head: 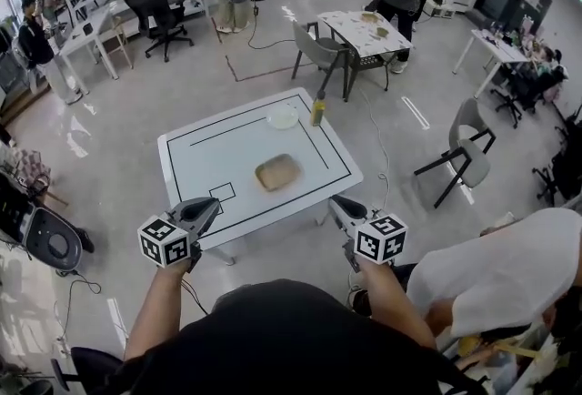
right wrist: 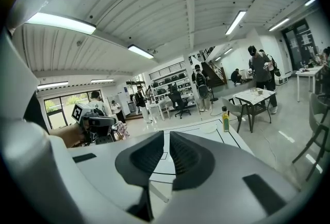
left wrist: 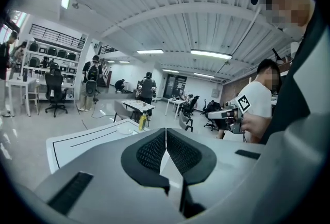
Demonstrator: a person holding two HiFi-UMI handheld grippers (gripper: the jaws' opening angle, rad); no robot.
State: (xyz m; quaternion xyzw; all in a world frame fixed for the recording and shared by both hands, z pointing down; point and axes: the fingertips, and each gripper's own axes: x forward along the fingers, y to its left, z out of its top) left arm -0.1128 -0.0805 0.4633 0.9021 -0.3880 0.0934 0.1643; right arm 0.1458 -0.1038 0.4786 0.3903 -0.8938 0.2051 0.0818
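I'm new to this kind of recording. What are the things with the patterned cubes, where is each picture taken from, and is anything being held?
A person stands at a white table with a pair of hand-held tongs in each hand. The marker cubes are part of those tools. The head view comes from a camera on the person's head, looking steeply down. The other two come from cameras riding on each tool, looking along its jaws. On the table are a tan tray, a white plate and, at the far edge, a yellow bottle. The left tongs are shut on nothing. The right tongs stand a thin gap apart, also empty. Both hover by the table's near edge.
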